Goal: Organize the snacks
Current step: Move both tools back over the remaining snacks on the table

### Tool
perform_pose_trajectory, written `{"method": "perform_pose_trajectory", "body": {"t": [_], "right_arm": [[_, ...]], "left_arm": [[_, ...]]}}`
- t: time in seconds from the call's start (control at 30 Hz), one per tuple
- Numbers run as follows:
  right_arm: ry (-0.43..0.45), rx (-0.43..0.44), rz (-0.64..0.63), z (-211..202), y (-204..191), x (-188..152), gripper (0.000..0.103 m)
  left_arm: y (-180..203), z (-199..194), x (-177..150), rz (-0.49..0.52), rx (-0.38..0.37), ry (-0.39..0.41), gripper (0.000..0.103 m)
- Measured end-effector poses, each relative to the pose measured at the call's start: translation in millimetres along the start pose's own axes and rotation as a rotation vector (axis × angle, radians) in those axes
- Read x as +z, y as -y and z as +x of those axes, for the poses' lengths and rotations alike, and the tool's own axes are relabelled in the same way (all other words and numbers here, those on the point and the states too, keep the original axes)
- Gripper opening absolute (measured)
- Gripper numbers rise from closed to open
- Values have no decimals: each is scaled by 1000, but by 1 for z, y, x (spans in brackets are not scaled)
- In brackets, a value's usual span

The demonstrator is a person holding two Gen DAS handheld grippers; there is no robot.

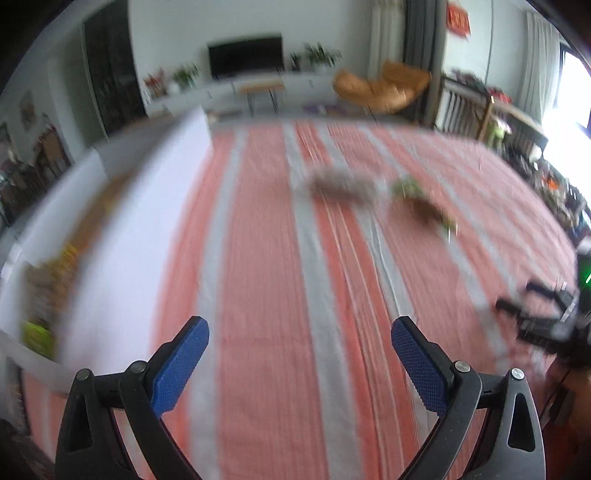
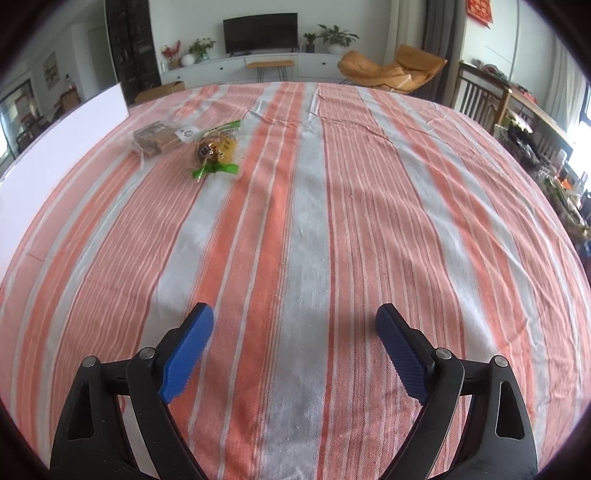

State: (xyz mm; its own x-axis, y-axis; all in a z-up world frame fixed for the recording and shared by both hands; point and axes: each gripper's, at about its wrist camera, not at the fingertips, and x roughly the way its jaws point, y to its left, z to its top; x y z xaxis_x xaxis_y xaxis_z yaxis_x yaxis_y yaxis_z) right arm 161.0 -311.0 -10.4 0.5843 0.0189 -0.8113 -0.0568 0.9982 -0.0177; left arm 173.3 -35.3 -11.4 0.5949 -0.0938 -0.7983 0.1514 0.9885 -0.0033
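Snack packets: two lie on the bench, far side, toward the left in the right wrist view, touching or very nearly so.
Clear packet (image 2: 162,138): see-through wrapper with brown blocks inside and a white label at one end; it sits nearest the white box.
Green-ended packet (image 2: 216,149): yellow and brown contents, green crimped ends, just to the right of the clear one.
Same two from the left wrist: blurred shapes, a grey-brown one (image 1: 341,186) and a green-brown one (image 1: 421,205), out in the middle of the cloth.
White box (image 1: 122,236): long white wall along the left edge of the bench; inside it, smeared by blur, yellow and green packets (image 1: 55,280) show near its close end.
Cloth (image 2: 314,229): orange and grey stripes, lightly creased, covering the whole bench.
Right gripper (image 2: 295,350): blue fingers (image 2: 188,354) spread wide over bare cloth, nothing between them, well short of the packets.
Left gripper (image 1: 299,365): blue fingers (image 1: 181,365) likewise set wide apart and empty, above the stripes just right of the box wall.
Other gripper seen from the left: the right one's black frame (image 1: 546,317) pokes in at the right edge, low over the cloth.
Room beyond: a dark television (image 2: 260,33) on a pale low cabinet, potted plants either side, an orange lounge chair (image 2: 391,68) to the right, and a wooden chair (image 2: 480,96) by the bench's far corner.
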Motion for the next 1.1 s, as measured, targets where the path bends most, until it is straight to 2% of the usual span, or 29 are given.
{"method": "perform_pose_trajectory", "body": {"t": [0.1, 0.17, 0.23, 0.5, 0.63, 1.1], "right_arm": [[0, 0, 0, -1, 0, -1, 92], [0, -1, -1, -1, 0, -1, 92], [0, 0, 0, -1, 0, -1, 92], [0, 0, 0, -1, 0, -1, 92], [1, 0, 0, -1, 0, -1, 92], [1, -2, -1, -1, 0, -1, 92]], "left_arm": [[9, 42, -19, 6, -10, -87, 98], [9, 56, -27, -6, -1, -98, 99], [7, 56, -27, -17, 12, -53, 99], [-12, 75, -6, -65, 43, -12, 103], [-16, 80, 1, -89, 63, -13, 103], [-18, 83, 1, -91, 60, -13, 103]]}}
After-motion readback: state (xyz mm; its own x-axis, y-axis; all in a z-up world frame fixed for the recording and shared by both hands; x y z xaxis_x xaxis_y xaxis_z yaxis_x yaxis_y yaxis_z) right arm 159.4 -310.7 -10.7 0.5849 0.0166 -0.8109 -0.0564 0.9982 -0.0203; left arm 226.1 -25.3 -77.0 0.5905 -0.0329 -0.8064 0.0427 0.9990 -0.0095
